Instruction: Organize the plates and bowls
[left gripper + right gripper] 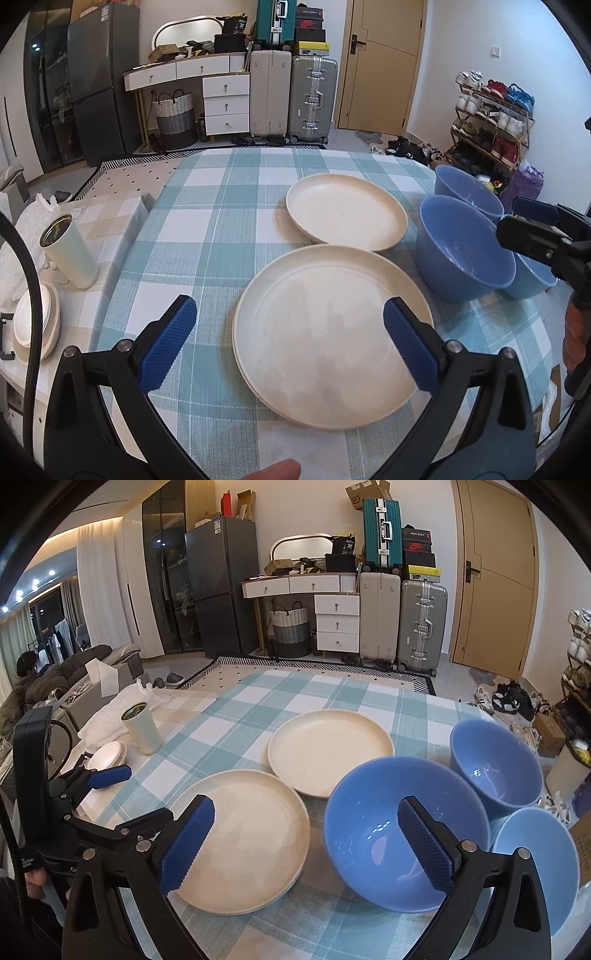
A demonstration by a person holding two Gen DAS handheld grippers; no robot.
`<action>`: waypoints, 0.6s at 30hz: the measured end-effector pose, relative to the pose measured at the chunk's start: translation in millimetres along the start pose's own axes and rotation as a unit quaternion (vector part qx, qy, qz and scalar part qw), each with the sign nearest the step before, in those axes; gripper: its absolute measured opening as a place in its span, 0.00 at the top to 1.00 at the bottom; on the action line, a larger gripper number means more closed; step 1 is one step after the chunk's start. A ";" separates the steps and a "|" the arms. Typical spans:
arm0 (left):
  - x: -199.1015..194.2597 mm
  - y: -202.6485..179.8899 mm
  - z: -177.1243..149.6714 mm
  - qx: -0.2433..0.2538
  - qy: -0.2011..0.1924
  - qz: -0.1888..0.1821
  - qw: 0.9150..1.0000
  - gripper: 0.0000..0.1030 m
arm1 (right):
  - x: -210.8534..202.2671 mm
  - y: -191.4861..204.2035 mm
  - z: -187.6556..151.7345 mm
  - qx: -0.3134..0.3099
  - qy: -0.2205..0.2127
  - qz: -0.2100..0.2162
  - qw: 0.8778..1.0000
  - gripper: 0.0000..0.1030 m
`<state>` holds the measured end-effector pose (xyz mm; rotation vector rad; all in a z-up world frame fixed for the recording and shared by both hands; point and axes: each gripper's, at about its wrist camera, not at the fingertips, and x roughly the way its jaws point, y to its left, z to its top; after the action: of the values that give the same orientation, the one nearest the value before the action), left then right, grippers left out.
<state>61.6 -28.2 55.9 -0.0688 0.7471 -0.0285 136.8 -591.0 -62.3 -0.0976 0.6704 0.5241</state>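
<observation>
Two cream plates lie stacked at the near middle of the checked tablecloth point(221, 229), the stack point(332, 332) point(243, 845) under my left gripper point(290, 314), which hangs open above it with nothing between its blue pads. A single cream plate point(347, 214) point(330, 751) lies just behind the stack. To the right stand three blue bowls: a big one point(465, 251) point(402, 830), one behind it point(469, 192) point(495, 764) and one at the right edge point(532, 277) point(535, 864). My right gripper point(306, 812) is open and empty above the gap between plate stack and big bowl.
A cream tumbler point(70, 251) point(142, 731) and a small pile of white dishes point(37, 325) point(107, 755) sit on a side table to the left. Beyond the table's far edge are suitcases, drawers and a shoe rack. A person sits on a sofa point(26, 672) far left.
</observation>
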 end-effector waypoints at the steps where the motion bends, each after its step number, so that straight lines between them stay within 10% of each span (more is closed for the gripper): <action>1: -0.6 0.3 3.8 -0.002 -0.001 0.000 1.000 0.02 | -2.3 -3.3 4.7 -0.001 -0.001 0.000 1.000 0.02; 18: 24.5 -4.2 72.1 -0.027 0.002 -0.002 1.000 0.02 | -0.3 -53.0 73.3 0.011 0.009 -0.005 1.000 0.02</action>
<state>128.6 -29.8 92.3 -0.1208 0.7510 -0.0124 204.4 -618.6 -8.8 -0.0843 0.6931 0.5068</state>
